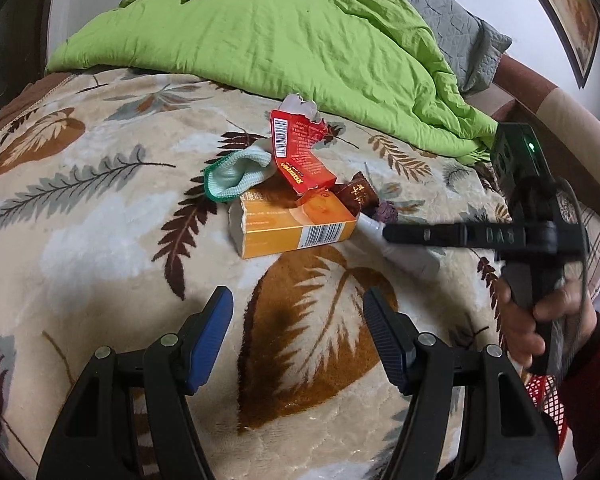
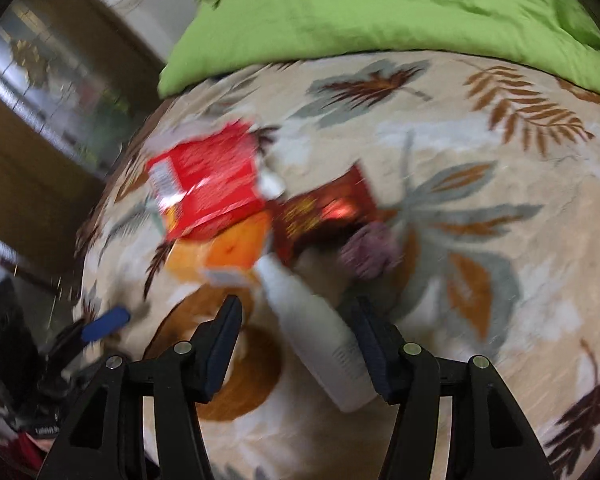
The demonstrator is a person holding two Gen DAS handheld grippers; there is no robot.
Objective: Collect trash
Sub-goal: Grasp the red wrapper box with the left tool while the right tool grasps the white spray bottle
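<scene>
A pile of trash lies on the leaf-patterned blanket (image 1: 100, 240): an orange box (image 1: 296, 228), a torn red wrapper (image 1: 300, 152), a brown candy wrapper (image 1: 356, 196), a purple crumpled scrap (image 1: 386, 213), a green-edged cloth (image 1: 236, 176) and a white bottle (image 1: 408, 256). My left gripper (image 1: 298, 320) is open and empty, short of the pile. My right gripper (image 2: 296, 328) is open, with the white bottle (image 2: 320, 332) lying between its fingers; its view is blurred. In the left wrist view the right gripper (image 1: 392, 236) reaches over the bottle from the right.
A green quilt (image 1: 280, 40) is bunched at the back of the bed, with a grey pillow (image 1: 452, 20) behind it. A red mesh basket (image 1: 548, 396) shows at the lower right. A framed picture (image 1: 568, 8) hangs on the wall.
</scene>
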